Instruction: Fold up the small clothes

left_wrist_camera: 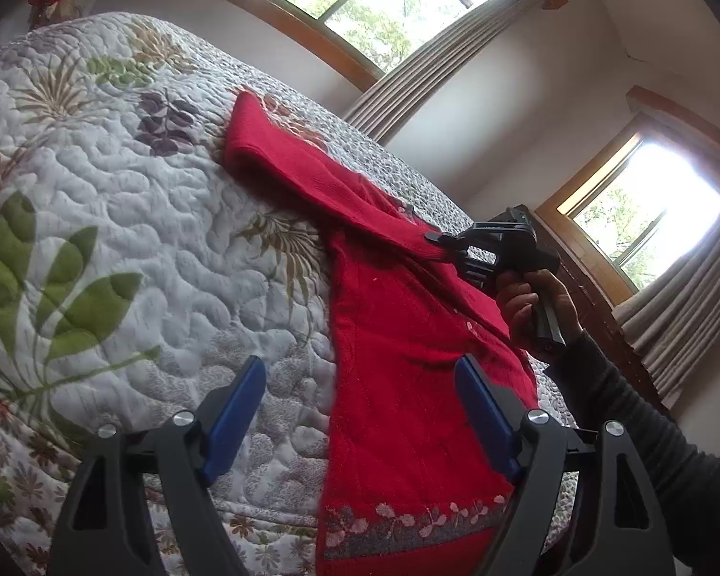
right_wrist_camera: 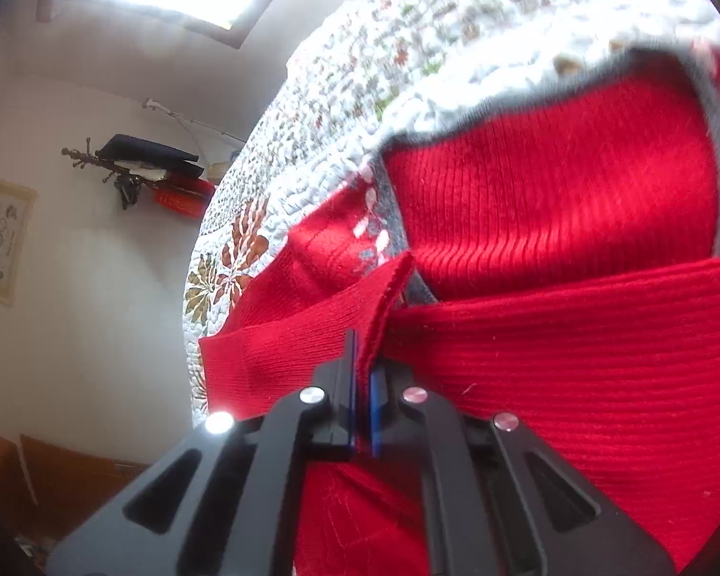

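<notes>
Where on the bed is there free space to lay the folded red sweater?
The widest bare patch is the quilt left of the red sweater, running to the bed's far corner; the open left gripper hangs over its near part. The right side is crowded: the right gripper pinches the sleeve cuff there, near the bed's edge.

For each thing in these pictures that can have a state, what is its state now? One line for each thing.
Left gripper: open, empty, hanging above the sweater's body.
Right gripper: shut on the sleeve's cuff edge.
Red sweater: spread on the quilt, not yet folded.
Sleeve: lifted at the cuff, stretched across the body.
Quilt: spread flat on the bed.
Curtains: drawn aside; windows uncovered.
</notes>
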`<state>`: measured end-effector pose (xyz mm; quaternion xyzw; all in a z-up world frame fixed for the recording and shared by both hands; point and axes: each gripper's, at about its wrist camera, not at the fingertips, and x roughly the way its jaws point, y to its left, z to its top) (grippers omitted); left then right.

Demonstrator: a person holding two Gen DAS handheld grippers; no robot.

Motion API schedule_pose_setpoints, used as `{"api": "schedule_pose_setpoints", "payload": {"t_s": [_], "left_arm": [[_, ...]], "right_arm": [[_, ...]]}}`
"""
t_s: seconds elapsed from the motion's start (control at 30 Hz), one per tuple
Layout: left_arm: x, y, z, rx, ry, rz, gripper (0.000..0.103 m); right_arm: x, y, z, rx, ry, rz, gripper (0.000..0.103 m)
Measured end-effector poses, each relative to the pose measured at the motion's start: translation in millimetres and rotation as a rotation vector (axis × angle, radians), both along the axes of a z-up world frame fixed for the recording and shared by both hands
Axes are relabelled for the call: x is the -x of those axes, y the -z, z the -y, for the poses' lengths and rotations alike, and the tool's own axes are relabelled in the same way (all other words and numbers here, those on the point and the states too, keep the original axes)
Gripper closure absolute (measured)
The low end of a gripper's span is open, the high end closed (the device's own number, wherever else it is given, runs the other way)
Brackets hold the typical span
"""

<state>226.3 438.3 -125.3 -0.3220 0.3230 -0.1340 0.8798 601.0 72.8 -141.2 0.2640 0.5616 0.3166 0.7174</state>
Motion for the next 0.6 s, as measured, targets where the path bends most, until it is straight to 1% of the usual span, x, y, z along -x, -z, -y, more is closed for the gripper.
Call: {"api": "schedule_pose_setpoints", "payload": {"t_s": [0.1, 0.23, 0.33, 0.43, 0.6], "left_arm": [[5, -5, -1, -0.005, -0.006, 0.011, 0.022], [9, -10, 5, -0.012, 0.0, 0.014, 0.022], [13, -12, 11, -0.016, 0.004, 0.016, 0.022], [15, -13, 17, -0.015, 0.009, 0.011, 0.022], [19, -17, 28, -0.026, 0.026, 0.011, 0.022]], "right_arm": [[0, -26, 20, -0.007, 0.036, 0.043, 0.101], [1, -61, 66, -0.016, 0.098, 0.094, 0.101], [5, -81, 103, -0.021, 0.146, 0.122, 0.101], [12, -90, 136, -0.025, 0.189, 0.135, 0.101], [24, -88, 178, -0.015, 0.239, 0.134, 0.1]]}}
